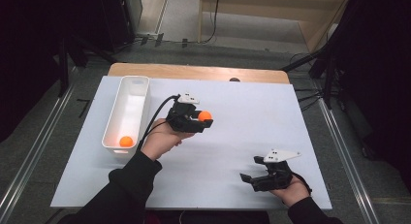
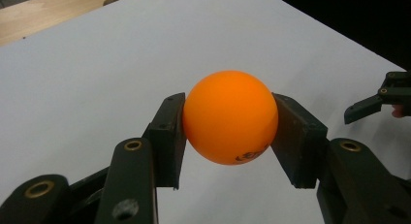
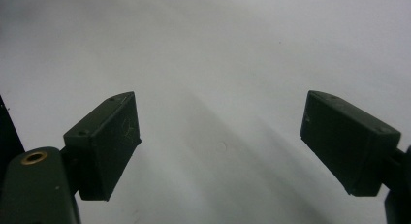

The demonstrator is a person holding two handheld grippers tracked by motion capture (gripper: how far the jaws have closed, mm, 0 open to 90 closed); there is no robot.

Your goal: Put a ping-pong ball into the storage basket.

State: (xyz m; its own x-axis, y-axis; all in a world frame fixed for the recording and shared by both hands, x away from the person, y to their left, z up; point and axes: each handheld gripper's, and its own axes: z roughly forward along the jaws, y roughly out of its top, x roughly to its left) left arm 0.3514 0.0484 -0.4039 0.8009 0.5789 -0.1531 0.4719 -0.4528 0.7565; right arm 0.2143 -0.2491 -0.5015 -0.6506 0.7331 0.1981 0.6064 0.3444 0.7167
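An orange ball [image 2: 230, 116] is clamped between the two black jaws of my left gripper [image 2: 228, 136], lifted above the white sheet. From the high view that ball [image 1: 204, 116] sits at the tip of the left gripper [image 1: 203, 120] near the table's middle, right of the bin. A second orange ball [image 1: 126, 141] lies in the near end of the long white bin [image 1: 114, 127]. My right gripper [image 1: 249, 171] rests at the front right with its jaws spread wide; in the right gripper view its fingertips [image 3: 109, 141] frame bare white surface. Its jaws also appear at the right edge of the left gripper view.
A white sheet [image 1: 252, 117] covers the wooden table [image 1: 194, 71], whose far edge shows bare wood. Dark floor, metal rails and cables surround the table. A cable trails from the left gripper toward the bin.
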